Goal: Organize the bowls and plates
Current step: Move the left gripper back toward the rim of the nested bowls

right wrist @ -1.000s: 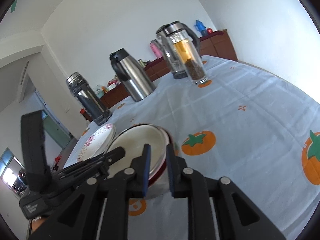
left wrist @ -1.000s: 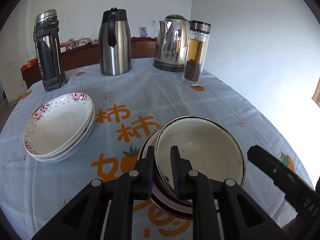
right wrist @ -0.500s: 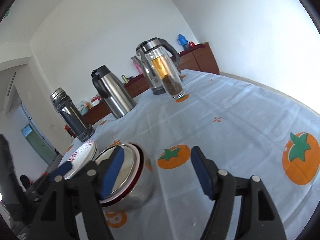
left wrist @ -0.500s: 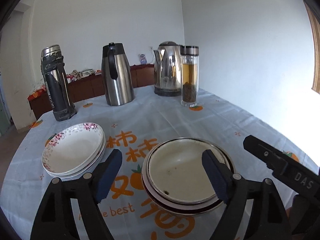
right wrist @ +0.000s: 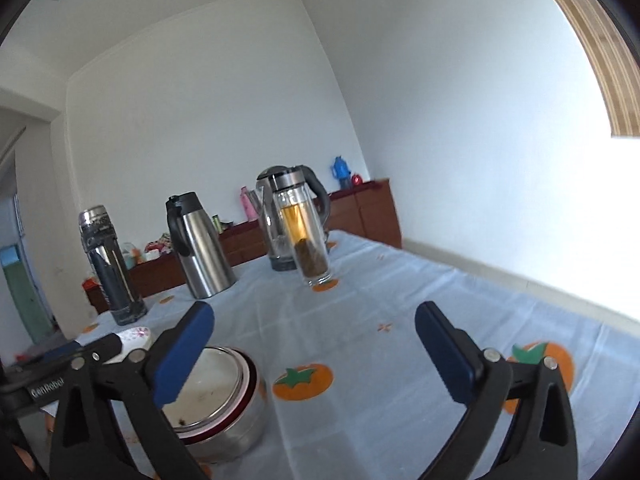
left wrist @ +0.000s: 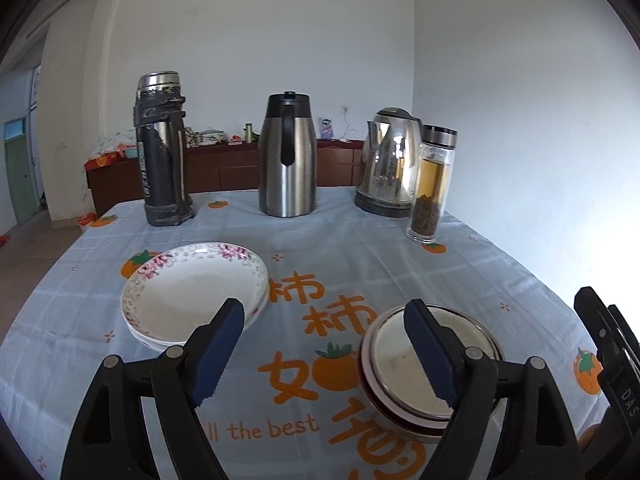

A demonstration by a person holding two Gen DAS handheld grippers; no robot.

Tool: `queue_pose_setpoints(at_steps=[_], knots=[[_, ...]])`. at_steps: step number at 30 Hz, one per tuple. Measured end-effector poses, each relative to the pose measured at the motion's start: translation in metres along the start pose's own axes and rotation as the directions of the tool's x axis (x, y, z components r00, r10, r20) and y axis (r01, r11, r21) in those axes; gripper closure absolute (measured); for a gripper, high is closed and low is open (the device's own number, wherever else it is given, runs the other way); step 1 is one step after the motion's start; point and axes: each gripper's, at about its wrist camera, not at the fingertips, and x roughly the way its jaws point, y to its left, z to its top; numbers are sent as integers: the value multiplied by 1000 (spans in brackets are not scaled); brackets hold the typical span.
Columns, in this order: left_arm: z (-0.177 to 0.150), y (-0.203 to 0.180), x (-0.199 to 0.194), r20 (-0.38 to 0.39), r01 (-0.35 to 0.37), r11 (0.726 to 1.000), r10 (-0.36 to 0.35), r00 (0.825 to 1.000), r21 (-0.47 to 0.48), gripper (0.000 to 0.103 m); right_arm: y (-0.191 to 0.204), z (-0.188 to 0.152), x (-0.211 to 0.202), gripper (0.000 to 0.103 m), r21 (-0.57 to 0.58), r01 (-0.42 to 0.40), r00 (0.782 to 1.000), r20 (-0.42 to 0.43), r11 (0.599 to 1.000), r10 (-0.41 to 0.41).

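A stack of nested metal bowls [left wrist: 416, 376] with a red rim sits on the tablecloth at the front right; it also shows in the right wrist view [right wrist: 216, 400]. A stack of white floral plates [left wrist: 192, 288] sits to its left; only an edge of the plates [right wrist: 136, 336] shows in the right wrist view. My left gripper [left wrist: 324, 352] is open and empty, raised above and in front of the dishes. My right gripper [right wrist: 314, 352] is open and empty, above the table to the right of the bowls.
Along the back of the table stand a dark thermos [left wrist: 162, 152], a steel carafe [left wrist: 288, 156], an electric kettle [left wrist: 390, 164] and a glass tea bottle [left wrist: 432, 184]. A wooden sideboard [left wrist: 224, 168] stands behind. The white wall [left wrist: 520, 120] is close on the right.
Both grippers were shut on the bowl's rim one second ago. They have opened, let go of the bowl, and pulled up and back from the stack.
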Motion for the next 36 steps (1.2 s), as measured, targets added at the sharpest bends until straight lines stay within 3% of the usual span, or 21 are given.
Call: queue_pose_setpoints(at_steps=[5,10,14,25,29,36], knots=[[-4,3,5,-8,-5,1000,5,1000,-5,19,5,-2,0,0,-39,35,999,-2,999,-35],[-7,2,4,20,-10,1000,10,1000,7,19,2,-1,-8,0,-22,68,996,51,997,-67],[-11,9,2,67,48,998,-45,997,-39,19,2,-1,-4,0,-25,49,998,26,998,-48],[-10,13,6,33,-14,1000,15,999,-28,19,3,-1,-7,0,-35,55,998,31,998,-54],[-8,11,3,60,-52,999,51,997,16,19,2,-1,-6,0,-32,47,999,24,998,-46],[-9,25,14,-5,-14,998,13,1000,-59,19,6,-4,5,0,-29,14,999,-45,999,-15]])
